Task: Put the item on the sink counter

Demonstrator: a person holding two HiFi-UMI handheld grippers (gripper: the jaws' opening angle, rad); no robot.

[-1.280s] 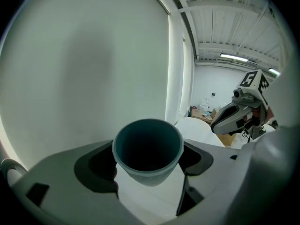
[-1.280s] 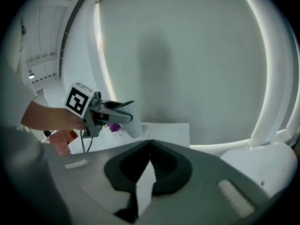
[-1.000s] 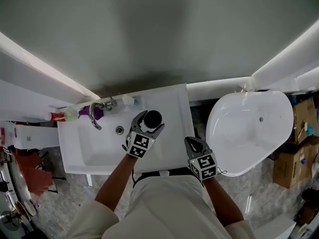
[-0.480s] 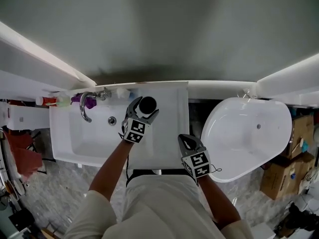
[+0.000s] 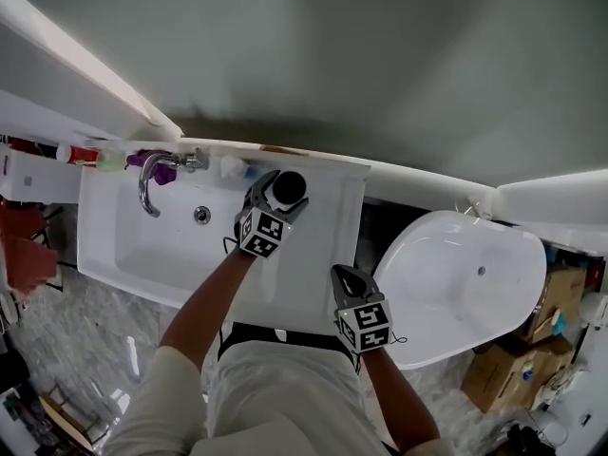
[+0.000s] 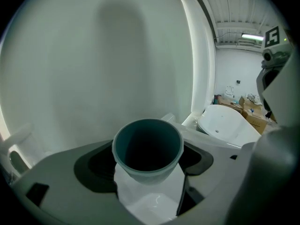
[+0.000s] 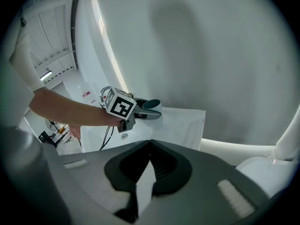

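A grey-blue cup [image 5: 289,189] with a dark teal inside stands upright between the jaws of my left gripper [image 5: 280,196], which is shut on it. The cup hangs over the back of the white sink counter [image 5: 318,245], to the right of the basin; whether its base touches the counter I cannot tell. In the left gripper view the cup [image 6: 147,146] fills the gap between the jaws, with white counter below it. My right gripper [image 5: 346,276] is near the counter's front right corner, shut and empty; its view shows the tips [image 7: 150,142] meeting and the cup [image 7: 151,104] further off.
The basin [image 5: 161,245] with a chrome faucet [image 5: 145,186] lies to the left. Small bottles, one purple [image 5: 161,170] and one red [image 5: 82,153], line the back ledge. A white bathtub [image 5: 456,293] stands to the right, with cardboard boxes [image 5: 503,373] beyond it. The wall runs close behind the counter.
My left gripper has carried the cup lower and closer to the back wall over the counter. The right gripper has sunk a little beside the counter's front edge.
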